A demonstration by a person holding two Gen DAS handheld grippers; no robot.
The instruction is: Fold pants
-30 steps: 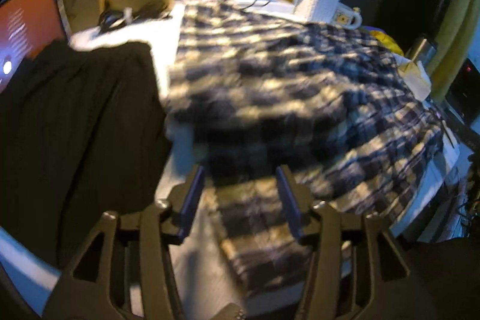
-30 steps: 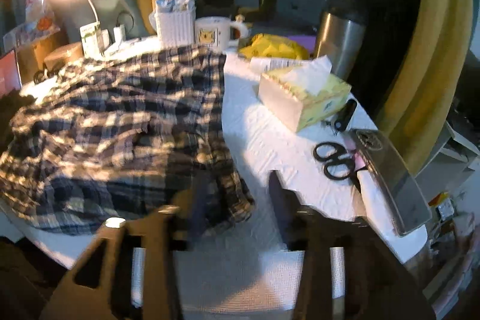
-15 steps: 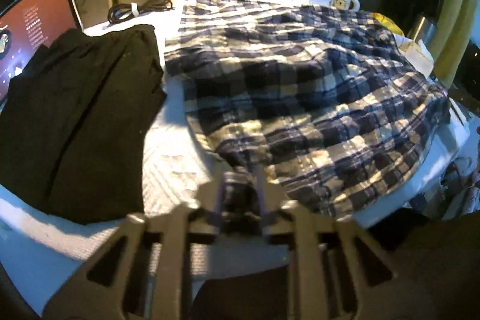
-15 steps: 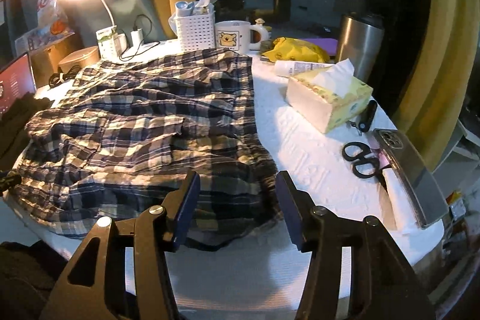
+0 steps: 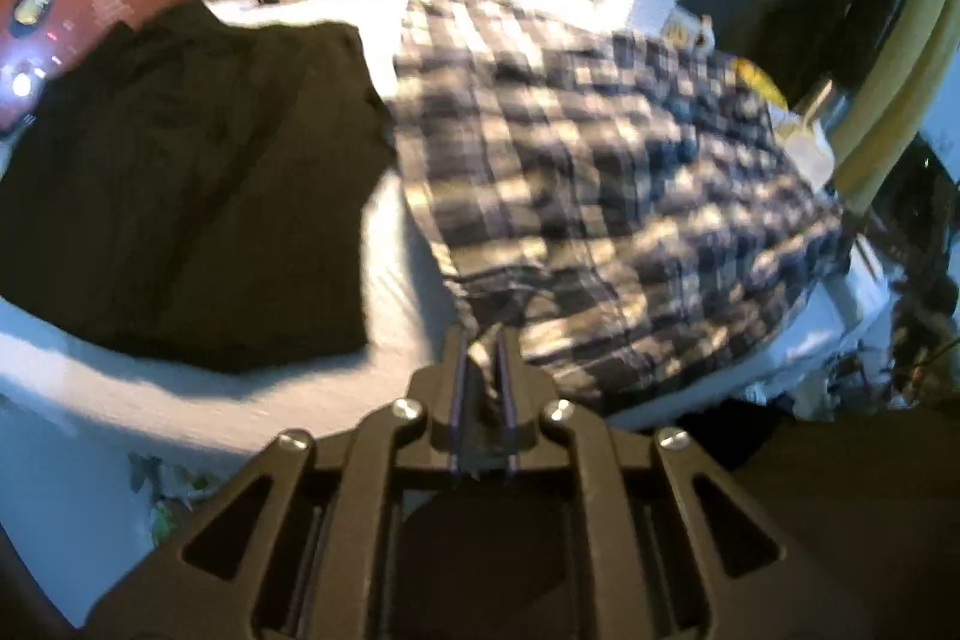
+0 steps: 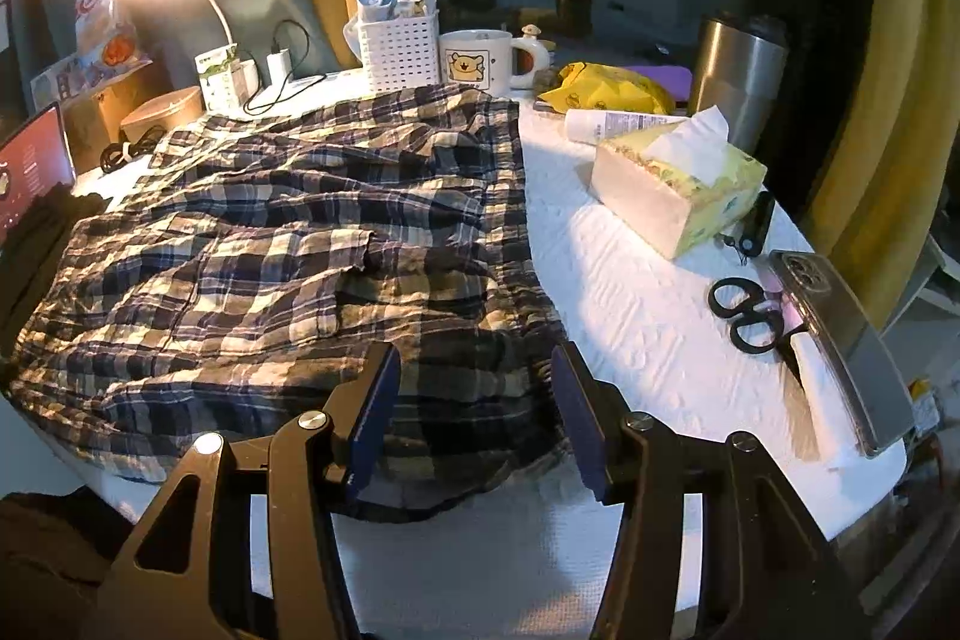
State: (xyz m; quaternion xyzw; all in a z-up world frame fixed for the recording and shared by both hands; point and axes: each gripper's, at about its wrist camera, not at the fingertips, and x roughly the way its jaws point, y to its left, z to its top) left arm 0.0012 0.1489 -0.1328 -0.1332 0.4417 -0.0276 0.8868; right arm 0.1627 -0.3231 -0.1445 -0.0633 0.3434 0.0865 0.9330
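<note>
The plaid pants (image 6: pixel 288 268) lie spread on the surface (image 6: pixel 630 316). The left tool (image 5: pixel 482 340) is clenched on their near corner; the right tool (image 6: pixel 474 388) hangs released over the other edge. Grip that edge too, then lift both corners evenly.

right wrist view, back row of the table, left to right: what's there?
Laptop screen → round brown box → charger plug → white perforated basket → bear mug → yellow bag → steel tumbler.
</note>
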